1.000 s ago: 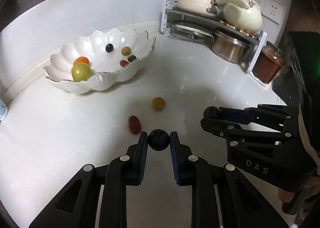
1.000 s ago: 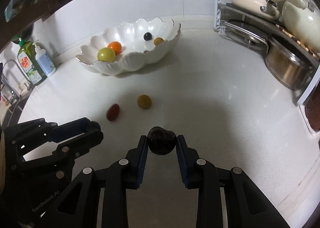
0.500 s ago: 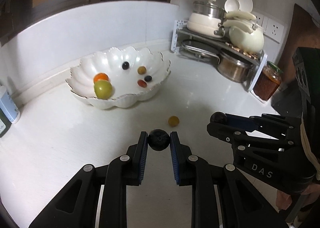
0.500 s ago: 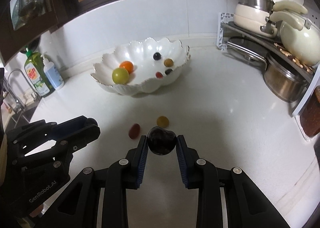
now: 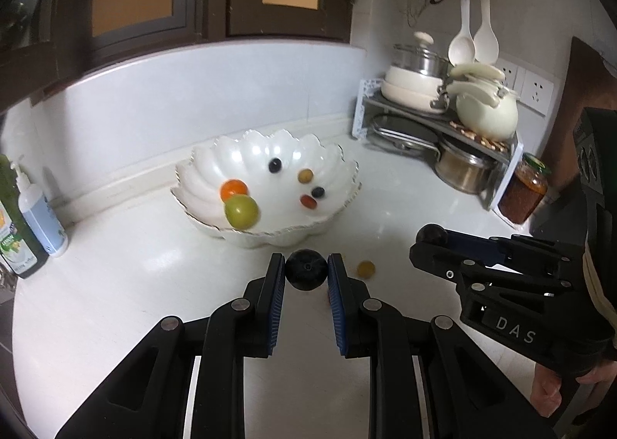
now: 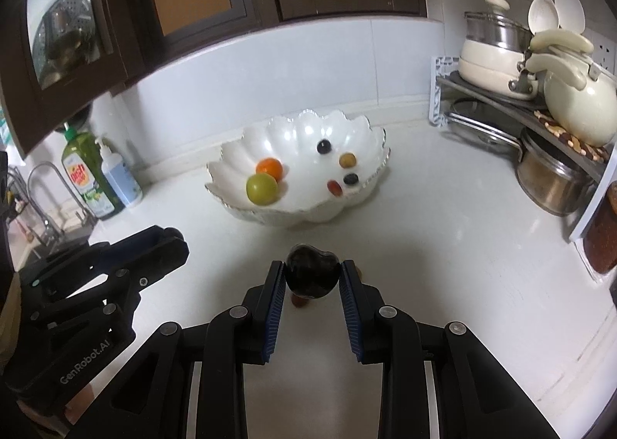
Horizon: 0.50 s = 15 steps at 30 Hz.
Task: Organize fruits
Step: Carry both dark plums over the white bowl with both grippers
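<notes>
A: Both hands were loaded. The left hand-held gripper (image 5: 306, 275) pinched a dark round fruit (image 5: 306, 274) between its blue pads, and the right hand-held gripper (image 6: 312, 277) was clamped on a dark plum-like fruit (image 6: 312, 276) — each held above the worktop (image 5: 115, 285), short of the scalloped bowl (image 5: 200, 165).

B: And the bowl already held an orange fruit (image 5: 233, 188), a green one (image 5: 241, 211) and some small pieces. A yellow fruit (image 5: 365, 268) sat loose on the worktop, just beside the left pads.

A: So the job looked partly done. The step, as he judged it, was carrying both over the rim.

B: Best done by clearing that raised, wavy edge first, then lowering over the bare middle of the bowl — not onto the fruit at the left side. Opening close to the floor of the bowl should stop round fruit rolling out.
</notes>
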### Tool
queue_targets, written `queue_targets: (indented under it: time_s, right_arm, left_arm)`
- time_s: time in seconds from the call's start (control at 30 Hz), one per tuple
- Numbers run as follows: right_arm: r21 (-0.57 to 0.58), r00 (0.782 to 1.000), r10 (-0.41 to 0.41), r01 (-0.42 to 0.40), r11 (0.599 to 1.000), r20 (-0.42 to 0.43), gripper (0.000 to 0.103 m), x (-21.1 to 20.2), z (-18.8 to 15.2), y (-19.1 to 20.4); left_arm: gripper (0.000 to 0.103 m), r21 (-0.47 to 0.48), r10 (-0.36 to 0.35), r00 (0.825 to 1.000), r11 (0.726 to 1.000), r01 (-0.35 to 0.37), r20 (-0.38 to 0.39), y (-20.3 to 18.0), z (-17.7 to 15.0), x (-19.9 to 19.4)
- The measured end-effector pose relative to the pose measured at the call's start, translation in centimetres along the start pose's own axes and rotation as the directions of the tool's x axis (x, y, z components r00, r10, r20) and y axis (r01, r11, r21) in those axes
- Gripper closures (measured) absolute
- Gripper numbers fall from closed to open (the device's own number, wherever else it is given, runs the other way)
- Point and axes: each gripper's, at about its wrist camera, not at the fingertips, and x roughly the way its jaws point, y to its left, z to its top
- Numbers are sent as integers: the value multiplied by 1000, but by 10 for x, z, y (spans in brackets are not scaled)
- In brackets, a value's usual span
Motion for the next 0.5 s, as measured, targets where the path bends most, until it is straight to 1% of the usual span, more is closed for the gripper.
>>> queue_targets:
  time_s: [0.5]
  right_arm:
    - [2, 997, 24, -24, 1000, 70, 73, 7, 36, 29]
  left_arm:
    - [80, -9, 59, 995, 998, -59, 83, 41, 31, -12]
